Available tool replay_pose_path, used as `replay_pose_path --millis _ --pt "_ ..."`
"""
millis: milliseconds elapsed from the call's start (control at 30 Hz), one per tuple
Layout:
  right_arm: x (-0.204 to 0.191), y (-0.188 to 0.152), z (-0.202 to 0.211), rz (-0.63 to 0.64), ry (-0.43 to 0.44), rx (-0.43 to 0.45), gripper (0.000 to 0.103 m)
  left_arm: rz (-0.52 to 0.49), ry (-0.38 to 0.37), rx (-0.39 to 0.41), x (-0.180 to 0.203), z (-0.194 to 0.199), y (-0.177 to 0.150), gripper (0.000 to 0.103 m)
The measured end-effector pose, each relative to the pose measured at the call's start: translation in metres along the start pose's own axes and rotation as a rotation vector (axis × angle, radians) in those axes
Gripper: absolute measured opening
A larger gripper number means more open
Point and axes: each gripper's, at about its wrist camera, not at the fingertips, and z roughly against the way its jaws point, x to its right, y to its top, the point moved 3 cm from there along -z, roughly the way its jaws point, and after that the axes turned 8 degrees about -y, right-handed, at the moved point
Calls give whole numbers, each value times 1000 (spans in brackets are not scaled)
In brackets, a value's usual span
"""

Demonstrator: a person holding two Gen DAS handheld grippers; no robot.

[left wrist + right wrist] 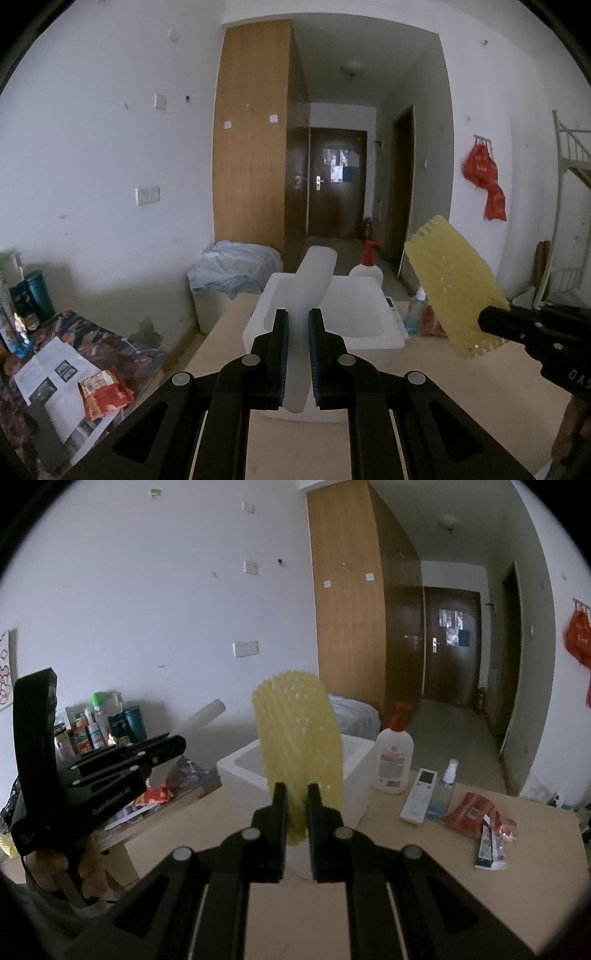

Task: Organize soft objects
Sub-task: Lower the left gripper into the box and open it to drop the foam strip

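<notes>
The left gripper [298, 321] clamps a white foam strip [309, 295], reaching toward twelve o'clock over the white box [373, 314]. At three o'clock, the right gripper [296, 797] pinches a yellow foam net [299, 738]. Both look light and squashy; hold near an end.

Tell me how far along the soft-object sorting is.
Nothing looks stowed yet: the white foam box on the tan table appears empty. In hand: the left gripper is shut on a white foam strip, the right gripper on a yellow foam mesh sleeve. Left: probably placing both.
</notes>
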Motion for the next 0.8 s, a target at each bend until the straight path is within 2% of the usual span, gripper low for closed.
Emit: replay_pose_path --millis 567,800 --pt "17 31 -41 16 10 -26 13 -23 -14 -14 3 -48 27 11" --pt "24 39 -60 24 9 -31 13 1 -17 -31 -3 -77 37 11"
